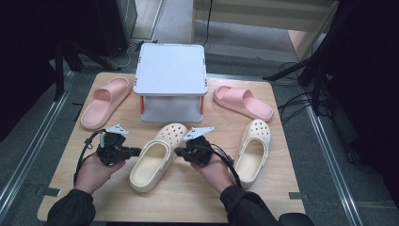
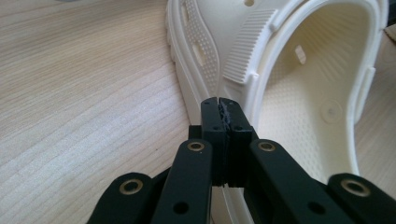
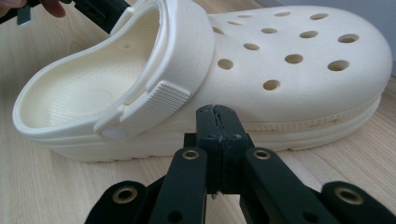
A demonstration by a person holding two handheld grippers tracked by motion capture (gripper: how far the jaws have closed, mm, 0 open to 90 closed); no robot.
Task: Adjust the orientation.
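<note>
Grippers, left [image 1: 134, 151] at 9 o'clock and right [image 1: 181, 153] at 3 o'clock of the middle cream clog [image 1: 153, 162], are both pinched together on nothing, ready to squeeze and lift it next, I think.

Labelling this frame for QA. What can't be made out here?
- High view: space under the white stand, hidden by its top.
- High view: jaws of the left gripper and right gripper, too small; whether they touch the near clog is unclear.
- Left gripper view: clog's toe, cut off by the top edge.
- Right gripper view: clog's far side, hidden by its own body.
</note>
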